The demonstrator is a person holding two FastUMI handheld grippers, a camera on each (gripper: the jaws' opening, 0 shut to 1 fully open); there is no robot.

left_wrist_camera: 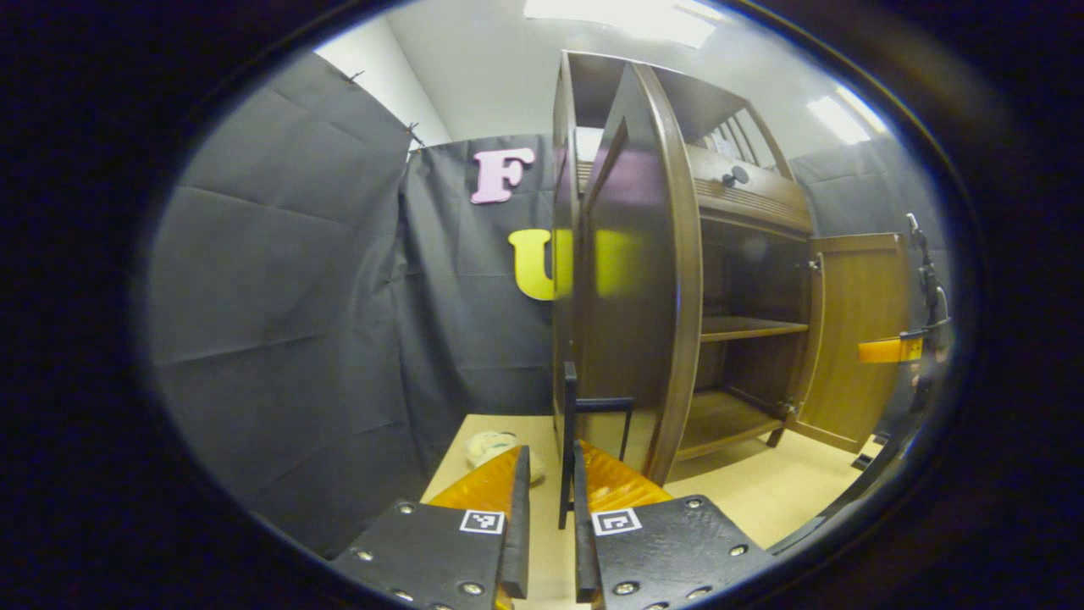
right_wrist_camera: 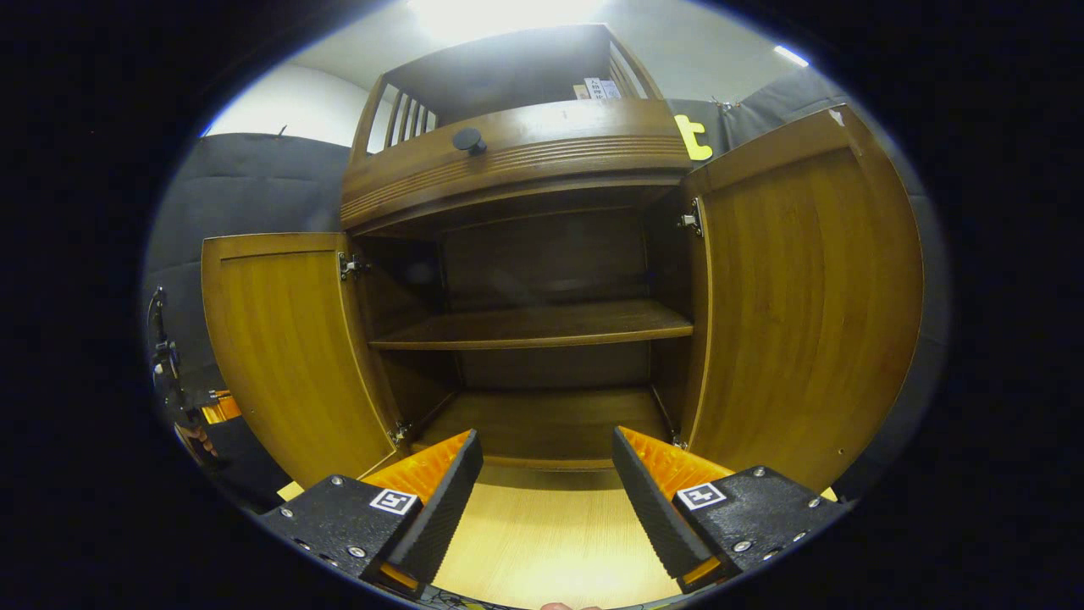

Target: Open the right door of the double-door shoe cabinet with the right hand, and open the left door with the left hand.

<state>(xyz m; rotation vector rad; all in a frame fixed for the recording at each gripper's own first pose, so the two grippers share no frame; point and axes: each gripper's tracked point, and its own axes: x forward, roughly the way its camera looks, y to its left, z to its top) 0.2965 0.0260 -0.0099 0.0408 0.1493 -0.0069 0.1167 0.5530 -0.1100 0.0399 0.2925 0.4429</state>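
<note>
The shoe cabinet (right_wrist_camera: pixel 525 280) stands on the desk (right_wrist_camera: pixel 542 525) with both doors swung wide, its left door (left_wrist_camera: pixel 631 280) edge-on just ahead of the left claw (left_wrist_camera: pixel 550 500), pinched on the upright handle (left_wrist_camera: pixel 569 424), while the right claw (right_wrist_camera: pixel 546 474) gapes empty before the shelves.

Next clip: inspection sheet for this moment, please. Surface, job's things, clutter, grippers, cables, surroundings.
Surface: pale wood floor in front of the cabinet.
Job's things: cabinet; left door and right door both swung open; shelf bare.
Clutter: a pale soft thing on the floor beside the cabinet; what it is cannot be told.
Grippers: left gripper closed around the left door's handle; right gripper open, holding nothing, facing the open cabinet.
Cables: nothing seen.
Surroundings: black cloth wall, white ceiling with lights.
</note>
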